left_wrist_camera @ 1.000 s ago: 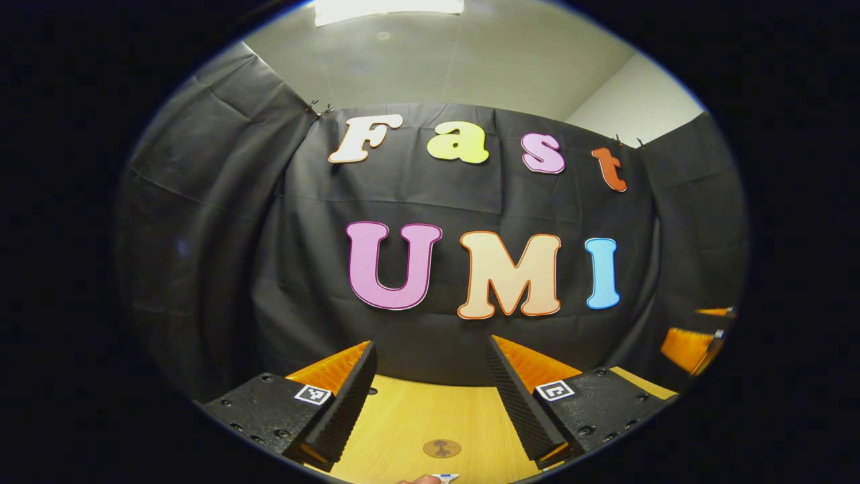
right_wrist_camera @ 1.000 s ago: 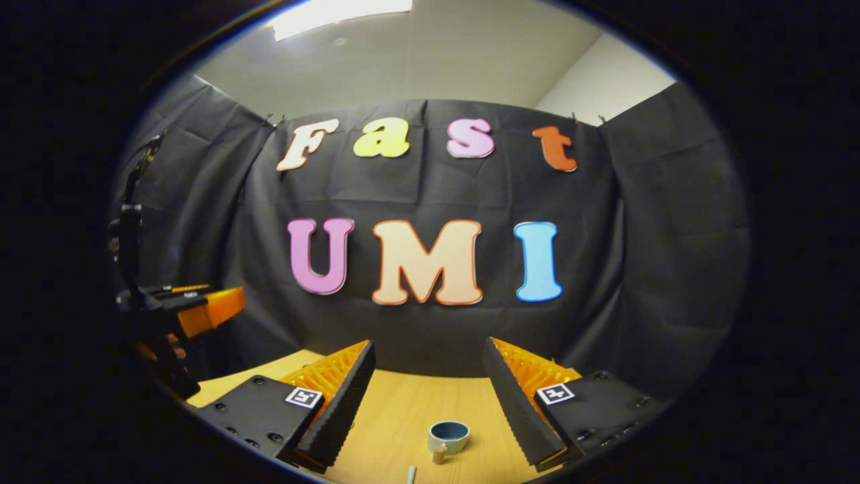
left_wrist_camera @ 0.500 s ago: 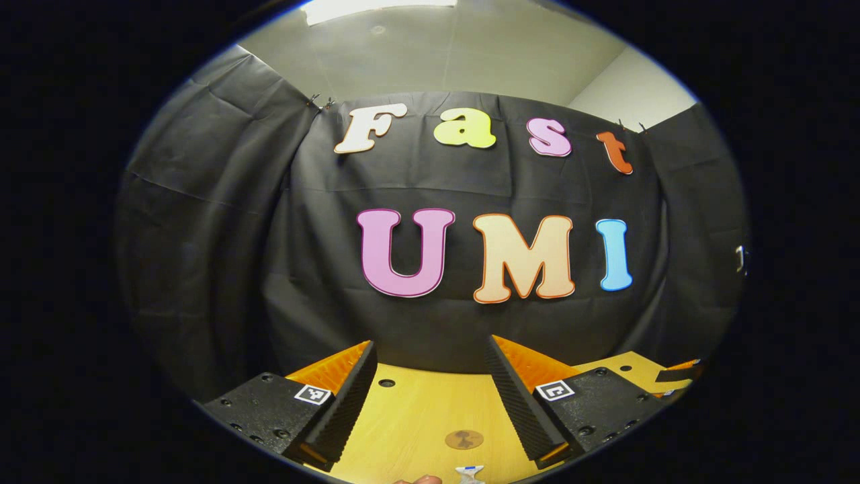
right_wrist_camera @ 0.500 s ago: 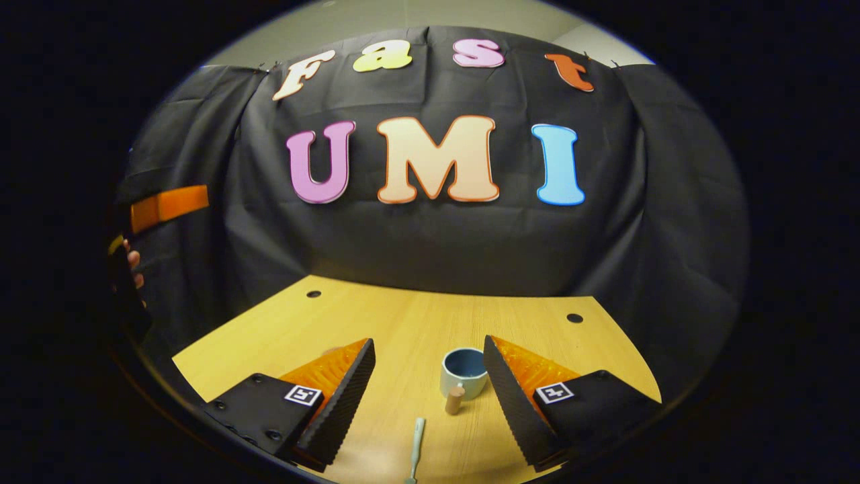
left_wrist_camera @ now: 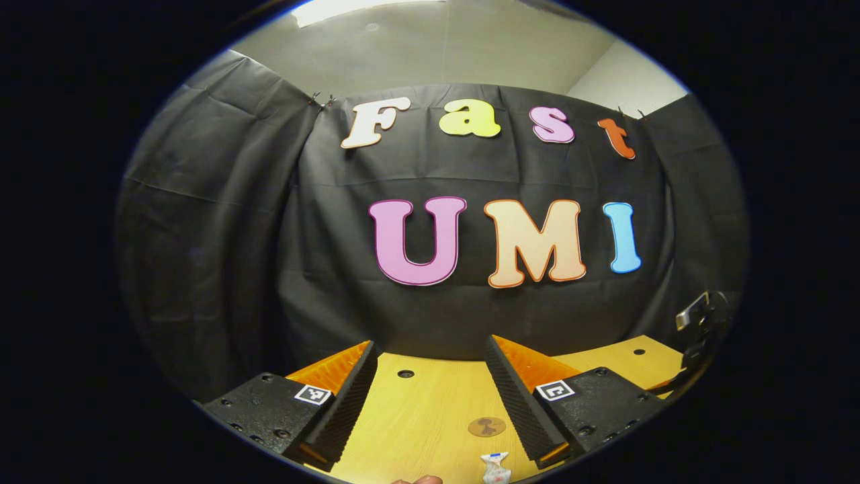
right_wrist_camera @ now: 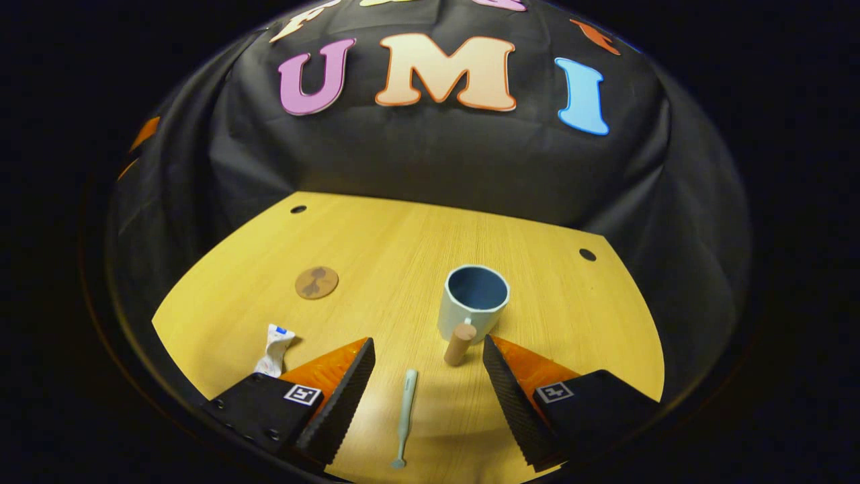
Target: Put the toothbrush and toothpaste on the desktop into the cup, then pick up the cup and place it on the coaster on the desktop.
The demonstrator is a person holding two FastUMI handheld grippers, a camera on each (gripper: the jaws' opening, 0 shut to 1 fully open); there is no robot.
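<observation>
Yellow wood of the desktop [left_wrist_camera: 430, 417] lies between the wide-spread fingers of my left gripper [left_wrist_camera: 430, 376], which holds nothing in the left gripper view. Ahead lie the round brown coaster [left_wrist_camera: 486, 426] and, nearer, the crumpled toothpaste [left_wrist_camera: 495, 466].

In the right gripper view my right gripper [right_wrist_camera: 428, 370] also gapes wide and empty. The toothbrush [right_wrist_camera: 404, 417] lies between its fingers, the blue-lined cup [right_wrist_camera: 473, 306] stands upright just beyond, and the toothpaste [right_wrist_camera: 274, 349] and coaster [right_wrist_camera: 316, 281] lie off left.

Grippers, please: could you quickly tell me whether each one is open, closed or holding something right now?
Left gripper: open, holding nothing.
Right gripper: open, holding nothing, above the pale slim plastic toothbrush.
</observation>
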